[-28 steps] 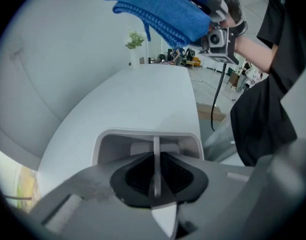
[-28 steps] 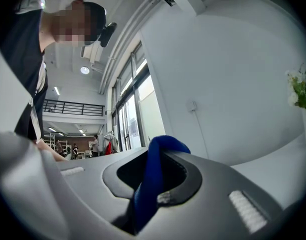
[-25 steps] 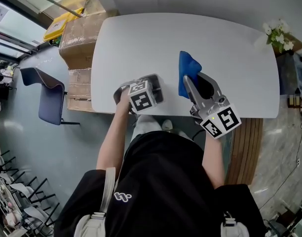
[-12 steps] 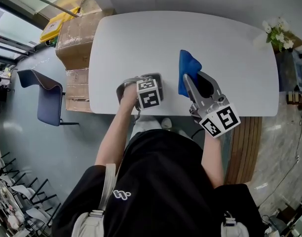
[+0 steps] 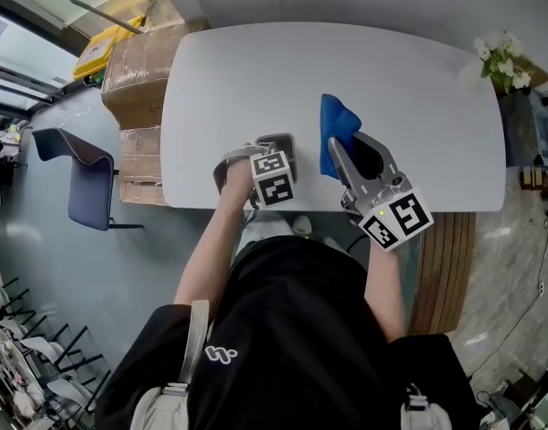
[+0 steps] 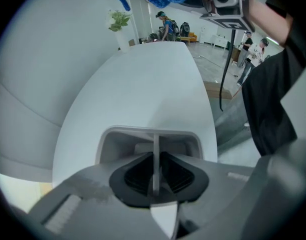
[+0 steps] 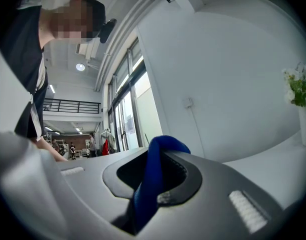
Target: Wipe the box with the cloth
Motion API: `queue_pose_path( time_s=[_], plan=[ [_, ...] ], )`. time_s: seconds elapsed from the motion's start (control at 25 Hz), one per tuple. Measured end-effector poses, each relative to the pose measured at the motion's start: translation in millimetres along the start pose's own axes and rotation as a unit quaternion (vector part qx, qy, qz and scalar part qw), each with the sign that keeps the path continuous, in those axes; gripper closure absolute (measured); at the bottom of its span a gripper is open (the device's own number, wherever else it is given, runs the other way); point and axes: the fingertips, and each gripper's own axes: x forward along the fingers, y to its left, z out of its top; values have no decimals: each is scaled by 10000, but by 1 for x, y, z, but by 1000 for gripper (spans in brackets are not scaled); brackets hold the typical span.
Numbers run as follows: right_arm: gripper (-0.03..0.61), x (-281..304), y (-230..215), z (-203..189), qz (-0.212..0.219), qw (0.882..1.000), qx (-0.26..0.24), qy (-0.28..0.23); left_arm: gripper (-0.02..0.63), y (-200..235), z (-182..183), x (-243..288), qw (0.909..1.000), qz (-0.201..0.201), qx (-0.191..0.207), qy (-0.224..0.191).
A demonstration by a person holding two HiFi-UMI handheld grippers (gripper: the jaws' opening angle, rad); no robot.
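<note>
Clamped jaws: right gripper (image 7: 152,186) on cloth (image 7: 162,151) (left gripper (image 6: 154,181) on box (image 6: 143,132))

My left gripper (image 6: 154,173) and right gripper (image 5: 349,143) are grey, with black-and-white marker cubes (image 5: 274,179). I'm wearing a black short-sleeved shirt (image 5: 301,330) with a white logo (image 5: 222,356).

Arms forward, left forearm (image 5: 211,249) and right forearm (image 5: 387,280) side by side.
The left gripper (image 6: 154,174) has its jaws pinched on the thin divider of the box (image 6: 143,136); the right gripper (image 7: 152,181) has its jaws clamped on the cloth (image 7: 162,151).
</note>
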Motion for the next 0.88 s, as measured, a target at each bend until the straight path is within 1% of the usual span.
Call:
queue_pose_path(
  time_s=[0.12,0.24,0.32,0.44,0.56,0.64,0.72,0.8,0.88],
  plan=[
    [525,-1,2,-1,39,10000,5,9,554,3,-1,-9,9995,251,-167,-130],
    [525,-1,4,-2,94,10000,9,18,554,7,4,-26,9965,462,-492,-492],
    [525,0,6,-3,141,9999,6,32,554,12,9,-39,9911,612,-817,-857],
    [525,2,9,-5,195,9998,8,61,555,16,17,-59,9777,843,-1308,-1412],
    [525,4,15,-7,216,9997,2,101,600,23,23,-82,9592,1204,-1720,-1896],
    [525,6,18,-8,227,9997,-3,127,612,26,26,-97,9435,1437,-2003,-2215],
    [525,7,20,-9,232,9996,-2,154,612,30,31,-113,9233,1612,-2332,-2593],
    [525,9,23,-11,227,9996,-6,169,612,33,35,-130,9008,1772,-2644,-2954],
    [525,12,27,-10,211,9996,-24,180,612,37,37,-148,8788,2018,-2881,-3224]
  ],
)
